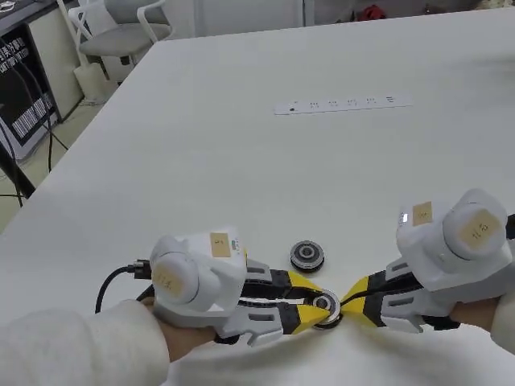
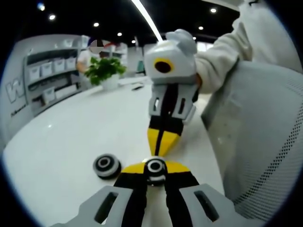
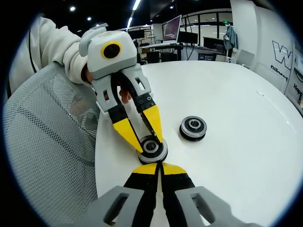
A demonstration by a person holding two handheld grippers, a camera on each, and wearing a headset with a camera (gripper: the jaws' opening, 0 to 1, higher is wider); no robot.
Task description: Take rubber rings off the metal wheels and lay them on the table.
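My head view looks forward and down over the white counter (image 1: 241, 177) from its near edge. The two gripper views sit low and close, facing each other; all three share one wheel (image 1: 324, 304) between them.

Office — monitors (image 3: 171, 27), shelves (image 2: 47, 78), chair (image 1: 121, 32), potted plant (image 2: 105, 70)

"How is the person holding the two grippers?"

"Both arms, in pale sleeves (image 1: 64, 350), are reaching inward, so the gripper tips are almost meeting nose to nose."

"What are the jaws doing?"

"The left gripper (image 1: 319, 307) is clamping its jaws on a metal wheel (image 3: 151, 146). The right gripper (image 1: 348, 302) is pointing at it, jaws pressed together, tips just beside the wheel."
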